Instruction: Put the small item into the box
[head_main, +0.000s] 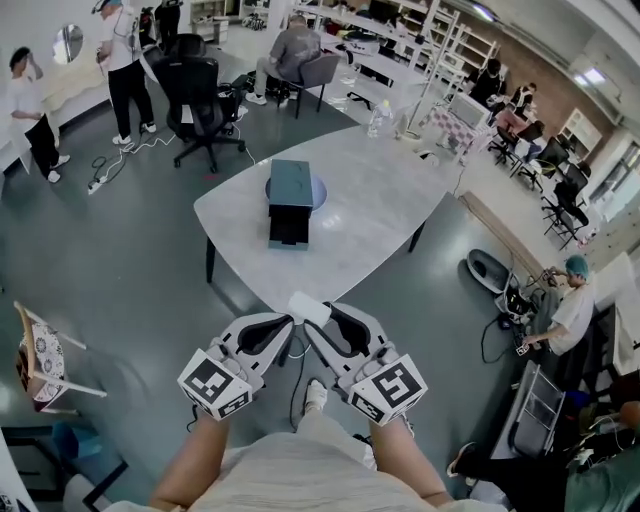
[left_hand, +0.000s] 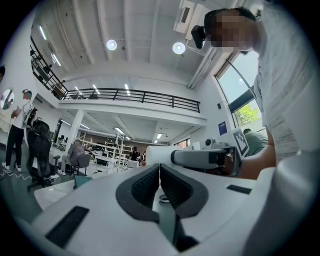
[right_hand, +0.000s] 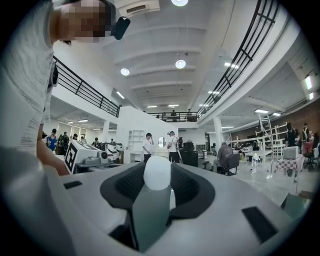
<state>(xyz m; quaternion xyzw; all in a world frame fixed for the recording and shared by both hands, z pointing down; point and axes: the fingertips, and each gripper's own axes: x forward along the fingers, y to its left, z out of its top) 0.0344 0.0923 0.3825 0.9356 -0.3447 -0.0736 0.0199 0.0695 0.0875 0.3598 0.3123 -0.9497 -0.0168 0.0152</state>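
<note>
Closest in, I see both bare forearms low and tucked vs the person's torso. They angle inward, so the two grippers make a V over the lap w/ tips meeting just short of the table's near corner. Marker cubes (head_main: 215, 383) face up at the head cam.

L gripper (head_main: 288, 322): jaws pressed together, nothing btwn them, tip just beside the R gripper's tip.

R gripper (head_main: 320, 322): jaws stand wide, pads clamped on the small white item (right_hand: 157, 173), whose rounded end pokes up past them. So the item is in the R gripper, in the air and well apart from the box.

Further out is a pale table (head_main: 380, 215) on dark legs over a grey floor. Mid-table, the dark teal box (head_main: 291, 185) rests on a round bluish disc (head_main: 319, 192). Its near end shows a dark open part (head_main: 288, 230), prob. a drawer pulled toward me.

Beyond that is a black office chair (head_main: 200, 95), w/ ppl standing far left and one seated at a desk.
</note>
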